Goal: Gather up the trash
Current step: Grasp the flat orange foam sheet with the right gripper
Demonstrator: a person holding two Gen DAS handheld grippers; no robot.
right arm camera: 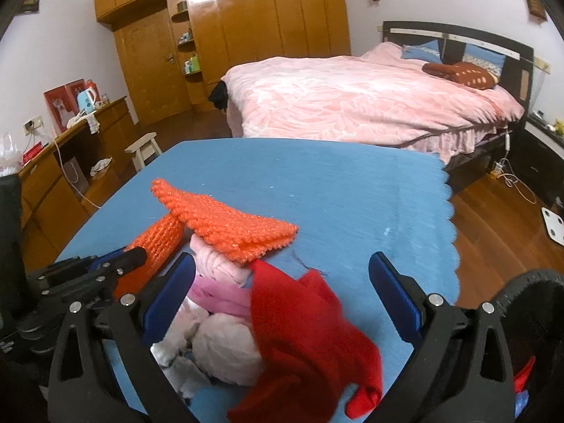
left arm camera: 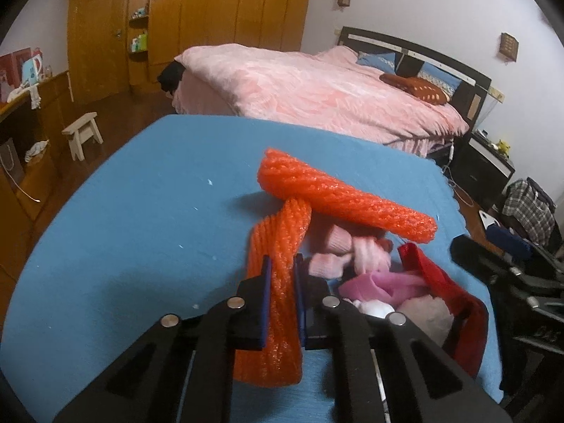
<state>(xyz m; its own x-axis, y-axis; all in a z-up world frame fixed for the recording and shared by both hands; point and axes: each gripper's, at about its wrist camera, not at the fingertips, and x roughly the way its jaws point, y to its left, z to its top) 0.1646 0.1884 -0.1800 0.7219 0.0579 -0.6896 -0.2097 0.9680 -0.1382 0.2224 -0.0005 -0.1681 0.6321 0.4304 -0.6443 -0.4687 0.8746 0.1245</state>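
My left gripper (left arm camera: pixel 282 275) is shut on an orange foam net sleeve (left arm camera: pixel 278 282), which hangs below the jaws over the blue table (left arm camera: pixel 141 211). A second orange foam net (left arm camera: pixel 338 197) lies across it, on top of pink and white foam scraps (left arm camera: pixel 352 253). A red bag (left arm camera: pixel 454 303) sits open beside them with pink and white trash inside. In the right wrist view my right gripper (right arm camera: pixel 282 282) is open, its jaws straddling the red bag (right arm camera: pixel 303 338) and the pink and white trash (right arm camera: pixel 218 338). The held sleeve (right arm camera: pixel 158 243) and the flat orange net (right arm camera: pixel 225 222) show there too.
A bed with a pink cover (right arm camera: pixel 352 95) stands behind the table. A wooden wardrobe (right arm camera: pixel 246 17) fills the back wall. A wooden desk (right arm camera: pixel 63 162) and a small white stool (right arm camera: pixel 144 151) are at the left. Wooden floor (right arm camera: pixel 500 239) lies right of the table edge.
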